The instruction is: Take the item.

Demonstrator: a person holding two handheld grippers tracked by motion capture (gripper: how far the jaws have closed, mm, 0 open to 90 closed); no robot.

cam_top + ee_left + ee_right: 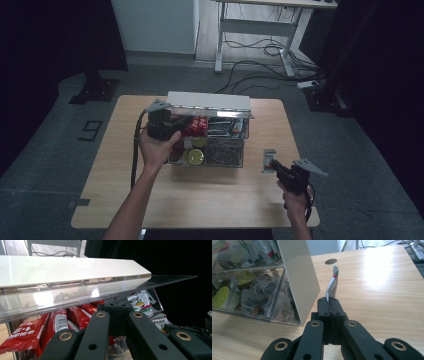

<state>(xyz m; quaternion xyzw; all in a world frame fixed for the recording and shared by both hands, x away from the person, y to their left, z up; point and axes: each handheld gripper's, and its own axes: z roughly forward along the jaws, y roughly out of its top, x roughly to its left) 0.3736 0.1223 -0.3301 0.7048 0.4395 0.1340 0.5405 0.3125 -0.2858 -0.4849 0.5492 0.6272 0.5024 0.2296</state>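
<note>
- right tongs (pixel 329 305) clamped on a small sachet (pixel 332 285), pinched at its lower edge; in the high view the sachet (pixel 269 160) sits low over the desk (pixel 200 200), right of the clear organizer box (pixel 227 152), apart from it
- left tongs (pixel 117 312) closed together; look to be pinching the edge of the clear lid (pixel 75 296) and holding it up, though the contact itself is hidden; red packets (pixel 30 332) underneath
- step in hand, my guess: taking the sachet out and setting it down on the desk, or the reverse, can't say which
- to do it well: keep the lid propped steady, lower the sachet slowly to a bare spot clear of the box wall, release only once it rests
- sachet stands roughly upright on edge, long axis near vertical, free end pointing up and away from the tongs, slightly tilted; thin and floppy, likely to fall flat when released
</note>
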